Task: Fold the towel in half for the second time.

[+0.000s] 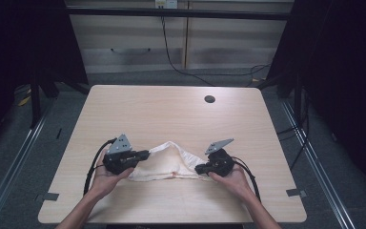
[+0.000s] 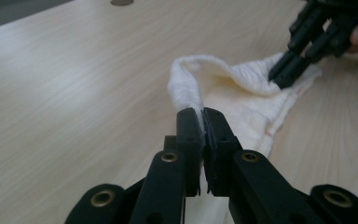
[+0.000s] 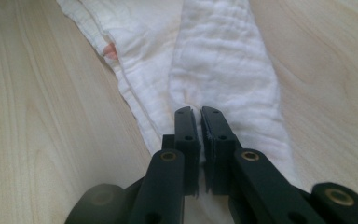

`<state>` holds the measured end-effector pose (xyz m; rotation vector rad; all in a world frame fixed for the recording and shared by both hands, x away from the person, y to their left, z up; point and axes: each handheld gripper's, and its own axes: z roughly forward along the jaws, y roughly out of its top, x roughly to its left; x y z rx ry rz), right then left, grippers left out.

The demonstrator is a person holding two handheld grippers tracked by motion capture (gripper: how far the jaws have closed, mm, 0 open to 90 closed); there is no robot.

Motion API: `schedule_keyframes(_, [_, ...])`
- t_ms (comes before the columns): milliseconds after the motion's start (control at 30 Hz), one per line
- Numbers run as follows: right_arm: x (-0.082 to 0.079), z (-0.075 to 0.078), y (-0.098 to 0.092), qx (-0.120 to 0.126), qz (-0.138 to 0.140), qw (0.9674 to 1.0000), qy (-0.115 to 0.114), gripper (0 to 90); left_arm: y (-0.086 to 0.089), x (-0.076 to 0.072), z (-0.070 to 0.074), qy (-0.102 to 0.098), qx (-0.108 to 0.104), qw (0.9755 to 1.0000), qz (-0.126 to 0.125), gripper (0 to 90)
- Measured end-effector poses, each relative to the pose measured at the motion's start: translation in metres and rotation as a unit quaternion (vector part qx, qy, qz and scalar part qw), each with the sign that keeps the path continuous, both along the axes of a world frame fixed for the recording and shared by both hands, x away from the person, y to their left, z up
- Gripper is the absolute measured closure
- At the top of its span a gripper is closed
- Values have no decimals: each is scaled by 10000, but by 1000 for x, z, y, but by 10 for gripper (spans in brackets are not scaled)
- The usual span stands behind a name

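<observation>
A white cloth (image 1: 167, 163) lies partly folded on the wooden table (image 1: 171, 114), between both hands. My left gripper (image 1: 145, 154) pinches the cloth's left edge; in the left gripper view its jaws (image 2: 201, 114) are shut on a raised fold of the cloth (image 2: 186, 86). My right gripper (image 1: 199, 168) pinches the right edge, and in the right gripper view the jaws (image 3: 199, 113) are shut on a strip of the cloth (image 3: 223, 70). The right gripper (image 2: 289, 74) is also seen far off in the left gripper view, gripping the cloth's other corner.
A round cable hole (image 1: 209, 99) sits near the table's far right. Black cables (image 1: 93, 167) trail from both grippers toward the front edge. A pale cabinet (image 1: 181, 38) stands behind the table, and dark frames flank it on both sides.
</observation>
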<state>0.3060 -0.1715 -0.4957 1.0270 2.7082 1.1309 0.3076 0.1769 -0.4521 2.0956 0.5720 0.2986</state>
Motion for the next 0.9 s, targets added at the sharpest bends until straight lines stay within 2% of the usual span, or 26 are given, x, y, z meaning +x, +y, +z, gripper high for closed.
schedule_keyframes(67, [-1, 0, 0, -16, -9, 10000, -28, 857, 1, -6, -4, 40, 201, 9997, -119, 861])
schedule_keyframes(167, [-2, 0, 0, -11, -27, 10000, -75, 857, 5, -12, -11, 116, 390, 9989, -247, 861])
schedule_keyframes(233, [-3, 0, 0, -26, -19, 9999, -105, 858, 7, -15, -18, 172, 554, 9979, -271, 861])
schedule_keyframes(433, [-9, 2, 1, -188, -56, 9994, -287, 859, 13, -15, -34, 389, 749, 9961, -262, 862])
schedule_keyframes(500, [-14, 4, -1, -283, -55, 9990, -352, 860, 14, -16, -40, 397, 835, 9955, -202, 862])
schedule_keyframes(533, [-16, 5, -2, -281, -75, 9989, -370, 860, 14, -15, -42, 435, 850, 9951, -259, 862])
schedule_keyframes(700, [-30, 6, -14, -246, -188, 9985, -446, 860, 15, -14, -43, 432, 856, 9954, -69, 864])
schedule_keyframes(800, [-39, 7, -23, -227, -245, 9983, -483, 860, 16, -13, -44, 480, 756, 9960, 23, 864])
schedule_keyframes(900, [-48, 6, -35, -257, -393, 9977, -480, 861, 17, -12, -45, 482, 728, 9962, -27, 865])
